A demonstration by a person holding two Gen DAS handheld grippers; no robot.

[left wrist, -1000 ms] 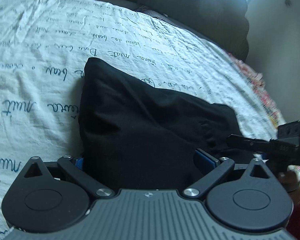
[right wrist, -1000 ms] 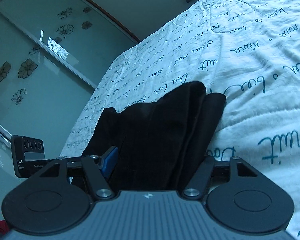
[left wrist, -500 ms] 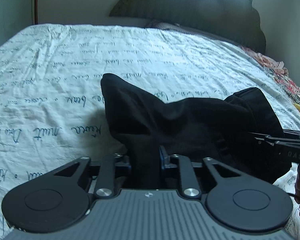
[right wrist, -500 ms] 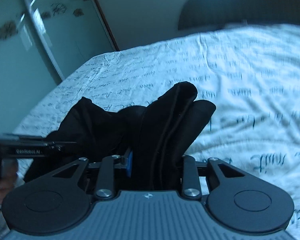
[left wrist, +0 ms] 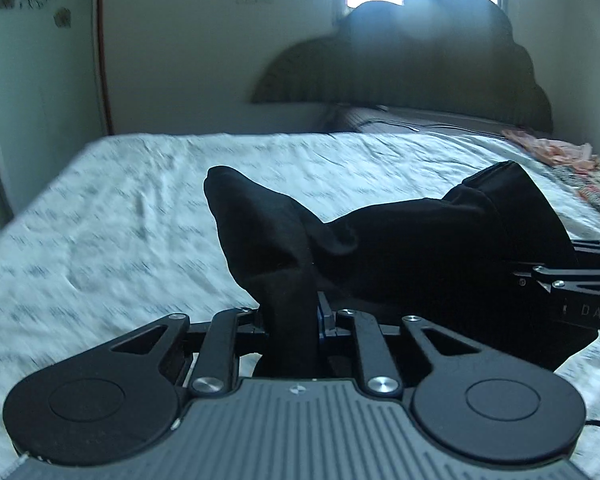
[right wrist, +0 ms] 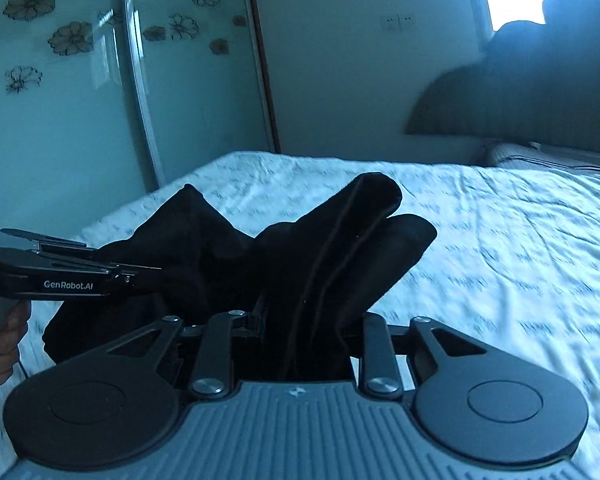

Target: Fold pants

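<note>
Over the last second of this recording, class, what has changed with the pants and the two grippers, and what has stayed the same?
Both grippers closed on the black pants and lifted them: one second ago the jaws stood wide around the cloth, now the left gripper and right gripper pinch bunched fabric, and the views tilted up toward the headboard. Unchanged: the printed bedsheet and each gripper's side of the pants.

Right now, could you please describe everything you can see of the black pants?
The black pants look like soft, matte fabric, bunched and folded into layers, with seam lines visible on the right-hand bundle. The left tool is shut on one bunch and the right tool on a thicker one, each poking up past the fingers. The cloth sags between them above the white printed bedsheet; whether the lowest part touches it cannot be told.
</note>
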